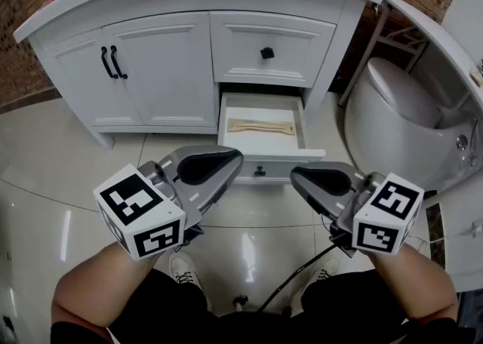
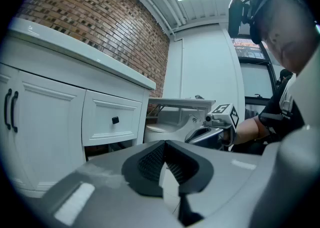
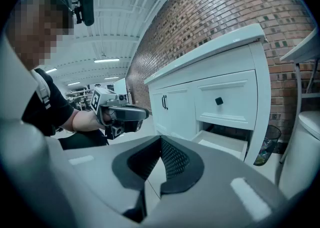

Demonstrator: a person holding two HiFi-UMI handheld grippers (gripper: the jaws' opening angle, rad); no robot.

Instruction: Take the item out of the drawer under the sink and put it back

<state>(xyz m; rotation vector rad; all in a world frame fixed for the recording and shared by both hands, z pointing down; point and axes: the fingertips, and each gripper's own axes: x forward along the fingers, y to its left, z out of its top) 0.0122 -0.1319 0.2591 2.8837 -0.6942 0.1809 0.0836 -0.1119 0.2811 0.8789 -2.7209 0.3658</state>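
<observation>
Both empty: left gripper (image 1: 232, 158), right gripper (image 1: 296, 176), fingers (image 2: 146, 164) together, side by side.

pretty chunky grey left gripper (image 1: 231, 160) and right gripper (image 1: 299, 177), black ribbed pads (image 2: 149, 164) inside, white cubes (image 1: 141, 213) with black square markers at 8 and 4 o'clock, thin black cable (image 1: 300, 277) around 6, black short sleeve (image 3: 50, 103), white sneakers (image 1: 183, 267)

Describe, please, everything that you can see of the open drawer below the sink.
The open drawer is white, painted wood as it looks, and sits in the right part of the cabinet, below a shut drawer. It is pulled far out over the glossy floor and stays level. Its front panel carries one small black knob. The inside is pale and shallow. One long, flat, light wooden piece lies crosswise on its bottom. Nothing else lies in it.
</observation>
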